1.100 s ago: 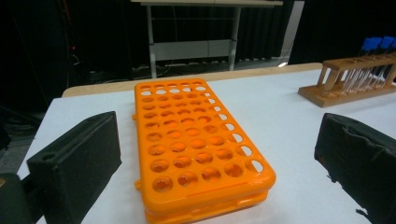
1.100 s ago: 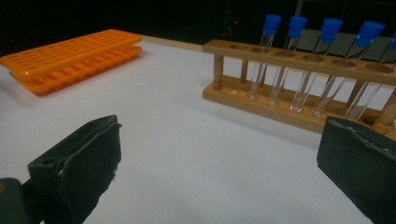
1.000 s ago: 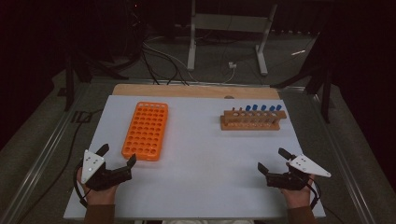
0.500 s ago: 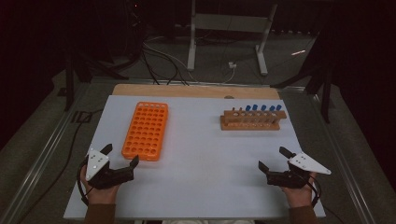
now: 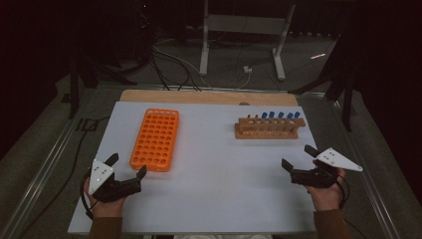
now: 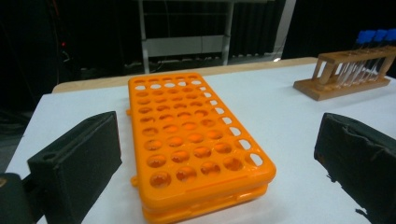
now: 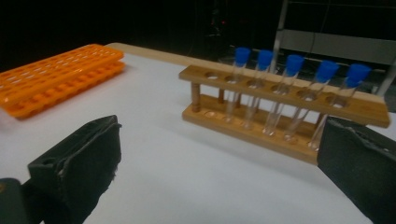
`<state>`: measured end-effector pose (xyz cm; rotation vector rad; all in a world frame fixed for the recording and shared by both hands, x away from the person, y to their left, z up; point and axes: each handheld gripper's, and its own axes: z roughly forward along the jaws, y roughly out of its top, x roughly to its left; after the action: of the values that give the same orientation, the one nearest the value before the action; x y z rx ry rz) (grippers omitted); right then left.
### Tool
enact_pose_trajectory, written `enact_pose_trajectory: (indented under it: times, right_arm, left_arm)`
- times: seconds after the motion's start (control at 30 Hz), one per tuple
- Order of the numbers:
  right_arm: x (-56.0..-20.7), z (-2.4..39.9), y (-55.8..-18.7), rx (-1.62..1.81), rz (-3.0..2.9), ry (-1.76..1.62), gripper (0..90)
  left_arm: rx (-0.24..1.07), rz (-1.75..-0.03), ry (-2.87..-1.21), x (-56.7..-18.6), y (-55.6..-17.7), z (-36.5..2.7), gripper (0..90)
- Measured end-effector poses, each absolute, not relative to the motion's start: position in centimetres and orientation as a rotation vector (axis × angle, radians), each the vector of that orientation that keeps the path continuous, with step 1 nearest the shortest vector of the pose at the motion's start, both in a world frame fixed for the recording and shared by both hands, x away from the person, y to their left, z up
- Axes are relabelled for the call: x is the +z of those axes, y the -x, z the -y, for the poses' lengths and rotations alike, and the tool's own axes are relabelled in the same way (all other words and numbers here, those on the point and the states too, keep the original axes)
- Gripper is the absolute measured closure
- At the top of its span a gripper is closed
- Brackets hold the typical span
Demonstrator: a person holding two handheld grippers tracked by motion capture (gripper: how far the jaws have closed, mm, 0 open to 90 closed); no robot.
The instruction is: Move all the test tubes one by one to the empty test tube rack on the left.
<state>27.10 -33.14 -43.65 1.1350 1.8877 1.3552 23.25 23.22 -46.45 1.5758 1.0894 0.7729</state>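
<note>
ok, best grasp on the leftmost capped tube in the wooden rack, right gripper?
Probably the blue cap or the glass just under it, the part standing clear above the rack's top bar. Come from the near side, where the open right gripper already faces it, then lift along the tube's slight lean. An empty hole lies on one side, but the next tube stands close on the other.

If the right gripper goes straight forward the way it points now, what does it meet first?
Probably the wooden test tube rack with its blue-capped tubes. The open right gripper points at it, with bare white table in between. The exact depth is unclear.
</note>
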Motion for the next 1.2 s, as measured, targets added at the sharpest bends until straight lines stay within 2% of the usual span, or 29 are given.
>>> enact_pose_trajectory:
  times: [0.33, 0.77, 0.83, 1.0, 1.13, 1.17, 1.2]
  right_arm:
    - [-42.3, 34.0, -29.4, 1.354, -1.838, -1.157, 0.0]
    - [-41.7, 35.3, -34.4, 1.269, -1.801, -1.235, 0.7]
    - [-41.7, 35.7, -35.1, 1.273, -1.786, -1.251, 5.5]
    - [-41.6, 36.3, -36.8, 1.255, -1.768, -1.290, 8.9]
    - [-41.7, 36.6, -38.2, 1.227, -1.754, -1.326, 15.8]
    - [-42.0, 36.8, -39.0, 1.210, -1.752, -1.351, 20.1]
    - [-42.0, 36.8, -39.0, 1.210, -1.752, -1.351, 20.1]
  left_arm:
    - [0.773, -1.127, -1.547, -46.6, -23.3, -23.7, 1.7]
    - [0.759, -1.149, -1.537, -46.7, -23.3, -23.8, 1.8]
    - [0.758, -1.154, -1.535, -46.8, -23.3, -23.8, 1.8]
    - [0.748, -1.164, -1.526, -46.9, -23.4, -23.9, 1.8]
    - [0.745, -1.166, -1.527, -46.9, -23.4, -24.0, 1.8]
    - [0.744, -1.166, -1.526, -46.9, -23.4, -24.0, 1.8]
    - [0.742, -1.166, -1.526, -46.9, -23.4, -24.0, 1.8]
